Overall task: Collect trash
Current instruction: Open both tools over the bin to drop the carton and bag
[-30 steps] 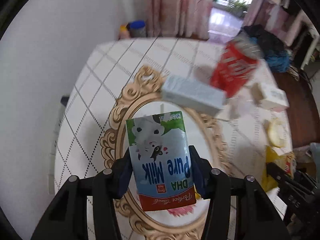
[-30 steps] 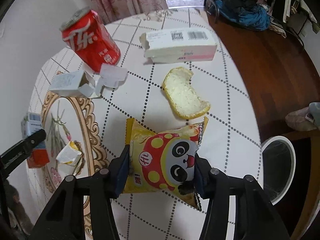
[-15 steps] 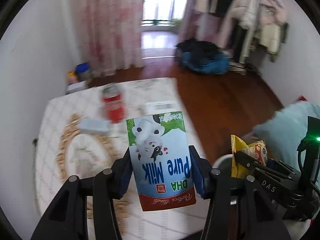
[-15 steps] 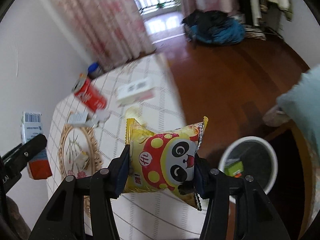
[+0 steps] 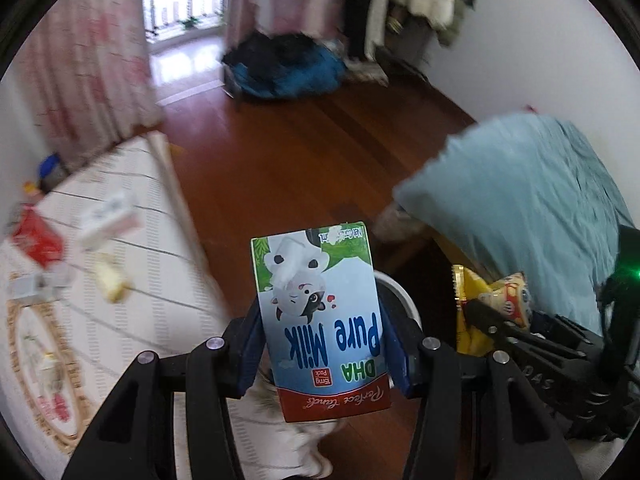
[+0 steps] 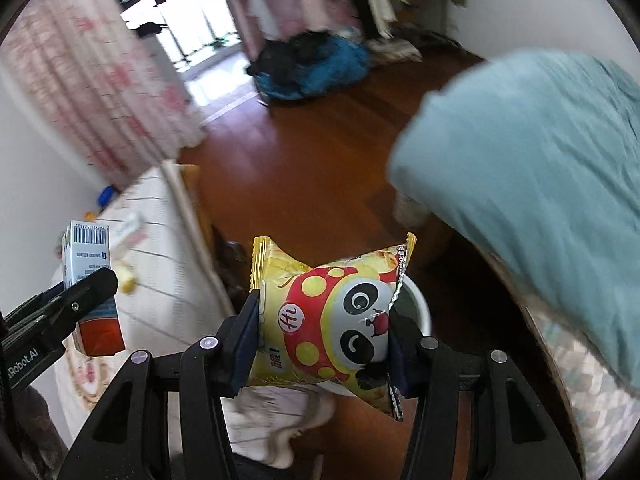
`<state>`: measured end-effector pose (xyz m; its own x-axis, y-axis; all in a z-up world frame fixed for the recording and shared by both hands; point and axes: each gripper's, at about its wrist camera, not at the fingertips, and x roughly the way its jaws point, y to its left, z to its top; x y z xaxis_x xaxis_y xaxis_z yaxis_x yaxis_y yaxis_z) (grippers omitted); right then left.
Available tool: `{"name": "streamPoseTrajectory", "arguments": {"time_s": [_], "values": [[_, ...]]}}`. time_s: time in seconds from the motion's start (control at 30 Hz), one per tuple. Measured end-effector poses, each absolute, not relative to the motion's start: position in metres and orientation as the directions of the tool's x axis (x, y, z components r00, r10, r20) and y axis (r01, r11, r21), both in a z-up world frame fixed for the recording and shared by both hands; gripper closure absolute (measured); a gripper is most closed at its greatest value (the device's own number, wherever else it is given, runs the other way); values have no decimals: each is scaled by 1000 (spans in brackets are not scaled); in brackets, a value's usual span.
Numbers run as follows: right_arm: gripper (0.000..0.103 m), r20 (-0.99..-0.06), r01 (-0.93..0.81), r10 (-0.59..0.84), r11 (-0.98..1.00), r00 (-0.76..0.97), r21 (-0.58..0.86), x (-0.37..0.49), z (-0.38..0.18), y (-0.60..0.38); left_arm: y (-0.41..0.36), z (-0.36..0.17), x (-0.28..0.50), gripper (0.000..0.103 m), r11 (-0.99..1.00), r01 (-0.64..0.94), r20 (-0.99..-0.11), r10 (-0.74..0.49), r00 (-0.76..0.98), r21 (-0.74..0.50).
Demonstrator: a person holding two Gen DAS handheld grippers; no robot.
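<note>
— What are you holding right now?

— My left gripper (image 5: pixel 322 354) is pinching a blue and white "Pure Milk" carton with a red base (image 5: pixel 320 320), printed side toward the camera and upside down, at the lower centre of the frame. My right gripper (image 6: pixel 322 342) is squeezing a yellow snack bag with a panda face (image 6: pixel 332 320) between its jaws.

— And around them?

— A white round bin (image 6: pixel 420 308) is peeking out just behind the snack bag, on the reddish wooden floor (image 5: pixel 288 168). The table with the white quilted cloth (image 5: pixel 132 280) is lying at the left, blurred, with a red soda can (image 5: pixel 36 234) and a white box (image 5: pixel 106 220) on it.
</note>
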<state>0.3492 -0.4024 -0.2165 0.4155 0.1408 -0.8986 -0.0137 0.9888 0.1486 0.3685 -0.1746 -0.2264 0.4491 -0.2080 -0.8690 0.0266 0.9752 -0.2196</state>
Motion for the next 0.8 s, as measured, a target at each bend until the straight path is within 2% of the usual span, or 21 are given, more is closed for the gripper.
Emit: {"name": "streamPoseTrajectory", "arguments": {"time_s": [0.3, 0.53, 0.67, 0.73, 0.77, 0.8], "values": [[47, -957, 82, 131, 984, 257, 156, 370, -336, -458, -236, -311, 404, 55, 965, 139, -929, -252, 271, -222], [47, -971, 114, 108, 984, 212, 134, 383, -387, -473, -253, -341, 413, 51, 966, 142, -949, -242, 200, -216], [42, -973, 108, 125, 983, 191, 148, 392, -405, -471, -257, -346, 414, 16, 971, 138, -955, -219, 199, -194], [18, -975, 109, 123, 983, 186, 145, 395, -409, -470, -258, -347, 414, 13, 975, 132, -957, -204, 205, -179], [0, -977, 114, 116, 984, 181, 138, 395, -410, -470, -256, -348, 413, 13, 978, 127, -959, -189, 209, -165], [0, -977, 117, 110, 984, 182, 132, 394, -411, -470, -253, -349, 413, 12, 980, 123, -960, -180, 213, -156]]}}
